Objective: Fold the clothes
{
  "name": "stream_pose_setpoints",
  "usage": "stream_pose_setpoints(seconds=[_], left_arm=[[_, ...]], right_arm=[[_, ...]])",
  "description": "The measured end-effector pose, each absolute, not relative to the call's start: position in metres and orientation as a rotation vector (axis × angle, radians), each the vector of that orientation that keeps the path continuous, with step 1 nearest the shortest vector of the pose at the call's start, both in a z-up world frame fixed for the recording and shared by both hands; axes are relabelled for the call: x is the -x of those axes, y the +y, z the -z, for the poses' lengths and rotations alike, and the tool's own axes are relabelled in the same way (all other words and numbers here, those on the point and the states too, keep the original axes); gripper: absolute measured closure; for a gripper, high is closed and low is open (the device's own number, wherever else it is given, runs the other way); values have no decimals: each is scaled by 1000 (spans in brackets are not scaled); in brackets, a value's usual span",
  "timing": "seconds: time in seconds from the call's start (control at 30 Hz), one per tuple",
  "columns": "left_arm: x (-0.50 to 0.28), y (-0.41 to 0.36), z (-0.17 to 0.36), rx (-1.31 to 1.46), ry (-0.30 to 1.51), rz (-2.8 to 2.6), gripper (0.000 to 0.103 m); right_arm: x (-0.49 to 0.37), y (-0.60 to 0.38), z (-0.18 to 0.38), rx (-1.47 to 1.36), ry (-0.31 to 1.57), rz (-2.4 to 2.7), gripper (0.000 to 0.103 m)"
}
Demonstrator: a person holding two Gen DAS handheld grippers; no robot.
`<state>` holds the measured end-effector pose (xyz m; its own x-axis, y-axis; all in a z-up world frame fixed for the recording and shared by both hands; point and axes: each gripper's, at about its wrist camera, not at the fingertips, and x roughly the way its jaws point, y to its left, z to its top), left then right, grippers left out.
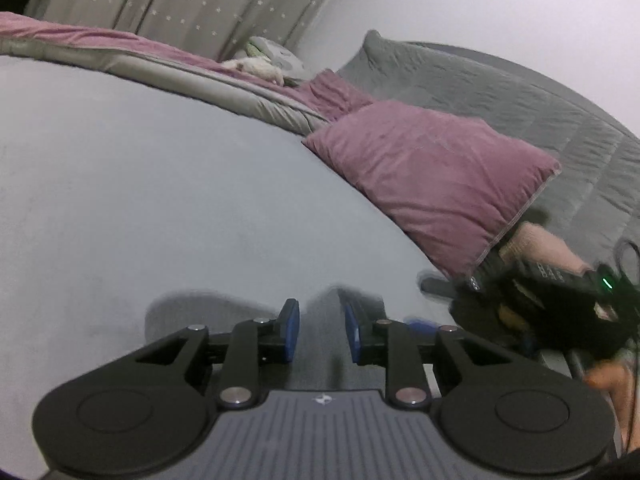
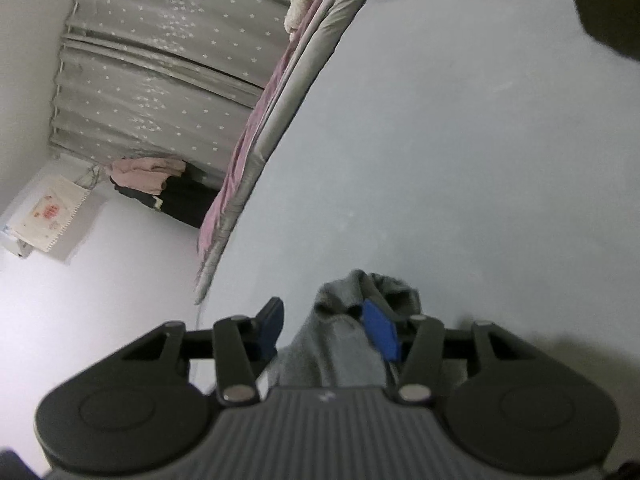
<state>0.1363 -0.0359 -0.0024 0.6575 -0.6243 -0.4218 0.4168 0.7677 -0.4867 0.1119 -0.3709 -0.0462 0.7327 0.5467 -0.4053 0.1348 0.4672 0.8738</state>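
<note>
Hanging low over the pale grey bed sheet [image 1: 140, 200], the left claw [image 1: 322, 330] is being held w/ its blue pads [image 1: 291, 330] spread apart, nothing between them. In the right wrist view, the right claw [image 2: 330, 330] is also being held spread, and a bunched grey garment [image 2: 340, 344] is being draped between its fingers, lying against the right-side pad [image 2: 382, 334], clear of the other; no actual pinch is being made. Garment is being kept right at the claw, above the sheet. A mauve pillow [image 1: 432, 172] is being propped against a grey quilt [image 1: 520, 92] nearby.
</note>
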Motion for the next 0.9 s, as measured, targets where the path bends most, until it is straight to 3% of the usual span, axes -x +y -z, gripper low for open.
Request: stream_pose_setpoints(seconds=[0.47,0.53,0.6,0.87,0.9], left_arm=[[-120,-45,41,348,673,657,80],[-119,-48,39,335,675,662,80],[-120,-48,34,347,683,666,80],[-129,-25,7,401,629,614,79],[-131,-21,3,394,619,585,75]], right_arm=[[-151,-353,86,-1145,848,-380,60],[-153,-350,87,-1114,836,-357,67],[-152,-345,83,-1053,824,-318,90],[-140,-336,52,-841,845,-188,94],[-140,-336,52,-833,859,-180,94]])
